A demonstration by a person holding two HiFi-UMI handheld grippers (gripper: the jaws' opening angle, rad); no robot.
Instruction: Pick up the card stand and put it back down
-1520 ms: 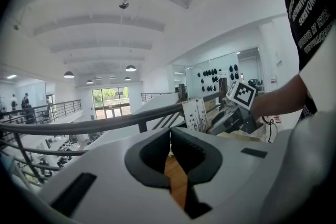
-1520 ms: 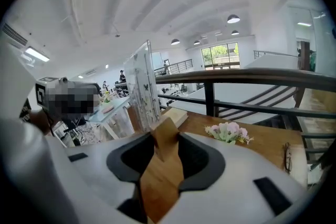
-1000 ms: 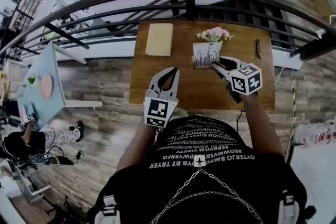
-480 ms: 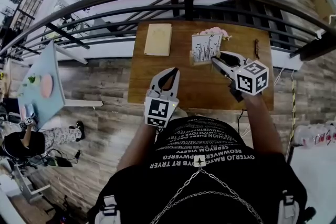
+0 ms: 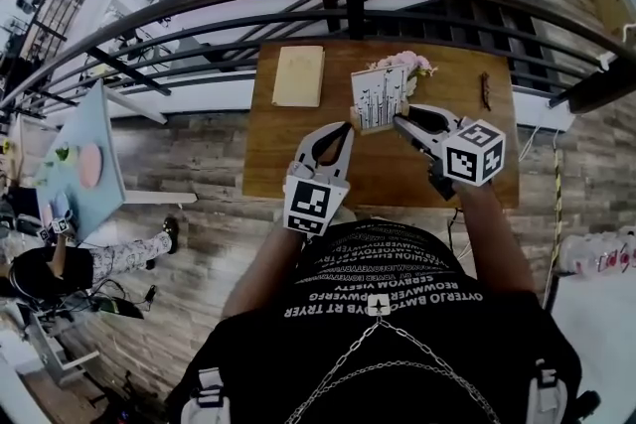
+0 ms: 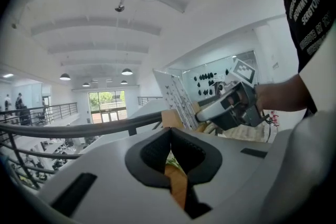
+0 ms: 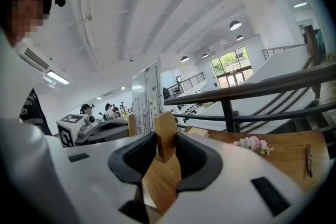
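As the right gripper [image 5: 398,122] squeezed tighter on the wooden white-card stand [image 5: 378,97], it rose; setting down comes next. Left gripper [image 5: 347,125] is closed, empty.

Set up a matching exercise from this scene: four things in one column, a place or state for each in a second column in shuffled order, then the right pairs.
1. card stand
2. pink flowers
3. tan pad
4. left gripper

A. jaws together, nothing between them
B. flat at the far left corner of the table
C. clamped by its wooden base
D. lying on the table beyond the stand

Pairs: 1-C, 2-D, 3-B, 4-A.

The right gripper holds the stand; its jaws have just been closing, with the wooden base between them.
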